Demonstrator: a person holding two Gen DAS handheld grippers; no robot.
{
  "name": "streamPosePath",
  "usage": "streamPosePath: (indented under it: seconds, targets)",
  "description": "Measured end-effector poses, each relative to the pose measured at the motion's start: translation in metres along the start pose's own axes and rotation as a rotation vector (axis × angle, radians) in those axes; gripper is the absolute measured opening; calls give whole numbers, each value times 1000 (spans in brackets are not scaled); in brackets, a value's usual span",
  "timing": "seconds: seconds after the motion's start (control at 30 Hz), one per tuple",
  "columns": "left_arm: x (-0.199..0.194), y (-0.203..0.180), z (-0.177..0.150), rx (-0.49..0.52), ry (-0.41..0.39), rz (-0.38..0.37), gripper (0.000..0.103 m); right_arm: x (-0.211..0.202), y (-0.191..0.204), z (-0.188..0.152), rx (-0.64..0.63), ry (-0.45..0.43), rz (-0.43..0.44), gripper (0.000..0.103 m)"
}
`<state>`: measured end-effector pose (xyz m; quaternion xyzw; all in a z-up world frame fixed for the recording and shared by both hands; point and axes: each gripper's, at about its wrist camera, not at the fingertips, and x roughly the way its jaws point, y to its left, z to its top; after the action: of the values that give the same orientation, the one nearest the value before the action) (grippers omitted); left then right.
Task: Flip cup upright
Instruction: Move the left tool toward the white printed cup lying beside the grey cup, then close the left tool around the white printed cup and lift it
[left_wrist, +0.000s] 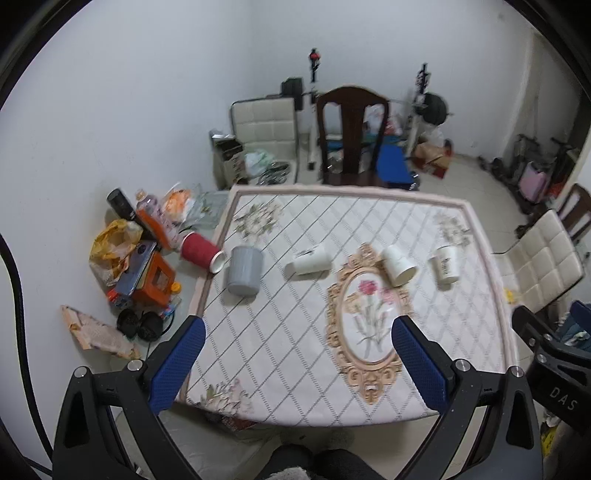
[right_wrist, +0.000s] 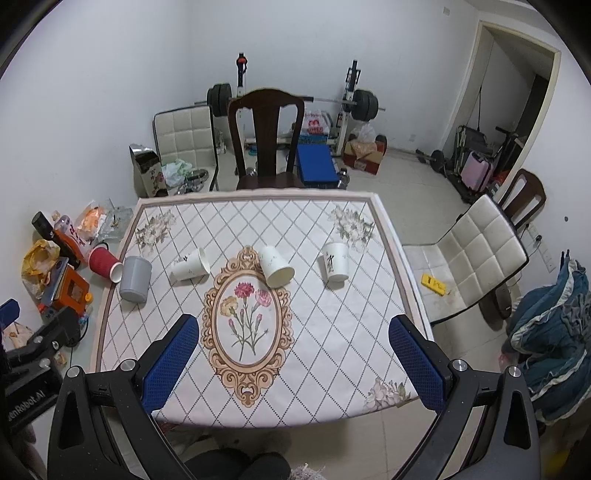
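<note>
Five cups sit in a rough row across the far half of the worktop (right_wrist: 332, 332). The red cup (right_wrist: 105, 264) lies on its side at the left edge, mouth toward the grey cup (right_wrist: 135, 278), which seems to stand mouth-down. Two white paper cups lie tipped: one (right_wrist: 190, 266) left of the floral medallion, one (right_wrist: 275, 266) at its top. The printed cup (right_wrist: 335, 261) looks inverted.

Left hand-held gripper (left_wrist: 298, 334) and right hand-held gripper (right_wrist: 293, 332) both spread wide, empty, held back above the near edge — likely staging before choosing a cup. All cups lie well ahead of both, none between the fingers.
</note>
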<state>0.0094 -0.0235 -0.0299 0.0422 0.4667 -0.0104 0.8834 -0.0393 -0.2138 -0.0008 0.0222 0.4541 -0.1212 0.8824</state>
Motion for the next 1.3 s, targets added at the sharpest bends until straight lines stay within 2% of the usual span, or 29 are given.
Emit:
streamPosePath:
  seconds: [0.17, 0.4, 0.57, 0.77, 0.93, 1.07, 1.2, 1.3]
  targets:
    - [49, 4, -7, -12, 85, 62, 103, 57, -5, -7, 2, 112, 14, 103]
    - [124, -4, -14, 53, 249, 74, 103, 153, -2, -23, -9, 264, 10, 103]
    - [175, -6, -6, 80, 323, 61, 103, 227, 10, -34, -3, 402, 10, 103]
    - [243, -11, 16, 145, 378, 52, 103, 295, 30, -36, 6, 498, -25, 103]
    - [298, -19, 35, 285, 408, 61, 103, 342, 40, -31, 21, 575, -47, 103]
    - [328, -36, 45, 503, 373, 93, 102, 368, 43, -24, 33, 616, -67, 103]
    - [352, -48, 51, 693, 343, 92, 87, 391, 42, -23, 53, 655, -77, 103]
    - [368, -58, 52, 799, 345, 78, 86, 405, 40, -25, 78, 679, -77, 103]
